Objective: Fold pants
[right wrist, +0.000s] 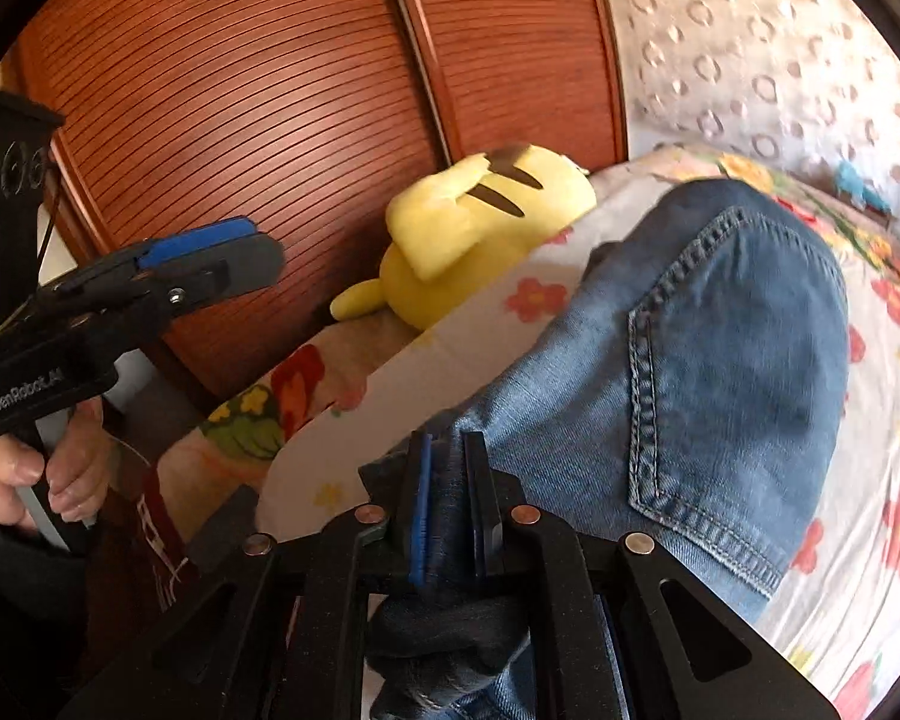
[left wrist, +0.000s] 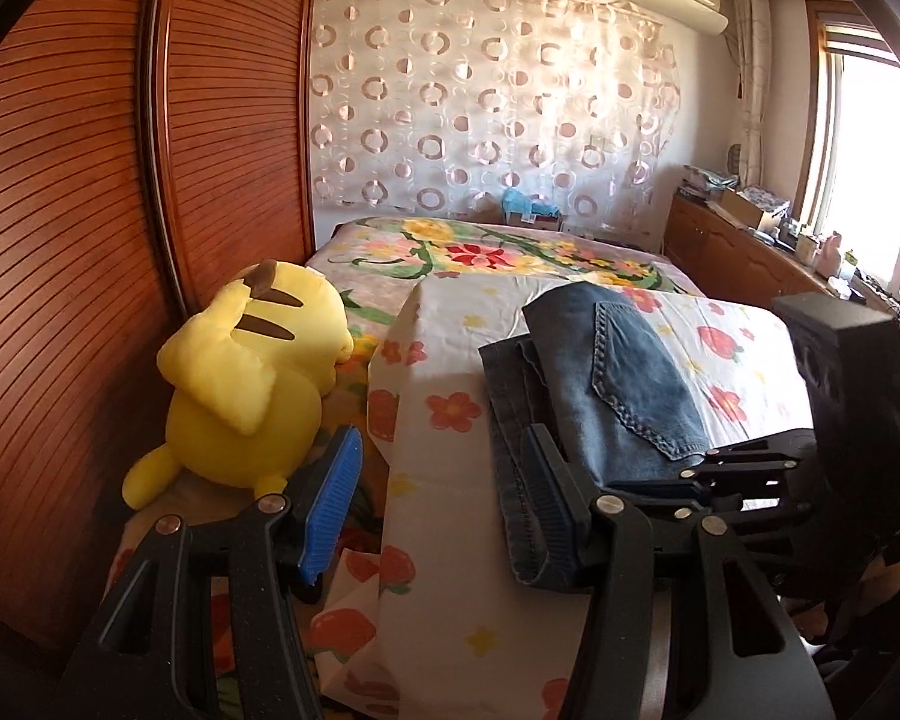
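Folded blue denim pants [left wrist: 618, 384] on bedsheet

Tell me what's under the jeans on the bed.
The jeans lie on a white flowered sheet covering a raised, flat surface on the bed. What that surface is stays hidden. The right gripper has its jaws clamped on the denim's near edge.

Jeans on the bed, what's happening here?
A person with handheld tongs in each hand is folding the jeans on a flowered sheet over the bed. The right tongs are shut on a bunched edge of the denim. The left tongs are open and empty, their right finger beside the folded stack; whether it touches is unclear. The jeans lie folded with a back pocket up. A yellow plush toy sits by the wooden wardrobe.
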Motion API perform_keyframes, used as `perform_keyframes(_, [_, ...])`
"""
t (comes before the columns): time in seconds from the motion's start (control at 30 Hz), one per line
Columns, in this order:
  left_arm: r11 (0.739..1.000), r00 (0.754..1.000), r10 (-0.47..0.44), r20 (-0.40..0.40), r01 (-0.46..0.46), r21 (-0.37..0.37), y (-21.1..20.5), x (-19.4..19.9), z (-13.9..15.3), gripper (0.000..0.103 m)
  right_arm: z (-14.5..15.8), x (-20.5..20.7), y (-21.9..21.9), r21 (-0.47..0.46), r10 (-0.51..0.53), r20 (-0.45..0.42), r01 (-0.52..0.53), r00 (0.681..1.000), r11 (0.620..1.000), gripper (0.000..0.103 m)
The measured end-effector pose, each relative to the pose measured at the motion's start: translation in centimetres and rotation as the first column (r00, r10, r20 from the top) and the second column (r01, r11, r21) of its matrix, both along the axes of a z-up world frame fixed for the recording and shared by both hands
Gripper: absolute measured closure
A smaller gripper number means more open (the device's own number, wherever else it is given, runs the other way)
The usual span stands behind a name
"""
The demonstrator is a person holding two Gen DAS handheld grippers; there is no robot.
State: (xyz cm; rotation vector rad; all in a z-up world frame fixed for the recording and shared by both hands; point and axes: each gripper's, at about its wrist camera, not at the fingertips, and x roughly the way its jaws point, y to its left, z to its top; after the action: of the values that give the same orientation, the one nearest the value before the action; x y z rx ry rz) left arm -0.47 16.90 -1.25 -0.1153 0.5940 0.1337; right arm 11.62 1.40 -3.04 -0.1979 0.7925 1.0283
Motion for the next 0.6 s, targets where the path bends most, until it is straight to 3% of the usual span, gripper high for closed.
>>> perform_keyframes(0.17, [1.000,1.000,-0.011,0.004,0.011,0.001,-0.5,0.2,0.1,0.047,1.4,-0.3,-0.7,0.026,-0.006,0.027,0.005,1.000,1.000,0.083])
perform_keyframes(0.3, [0.999,0.999,-0.041,-0.008,0.041,-0.004,-1.3,0.8,-0.3,0.047,2.5,-2.2,-2.4,0.033,-0.037,0.104,0.034,0.994,0.999,0.055])
perform_keyframes(0.6, [0.989,0.986,-0.145,-0.084,0.141,-0.049,-5.3,3.5,-3.2,0.047,2.7,-0.7,-5.6,0.010,-0.167,0.219,0.169,0.961,0.986,0.044])
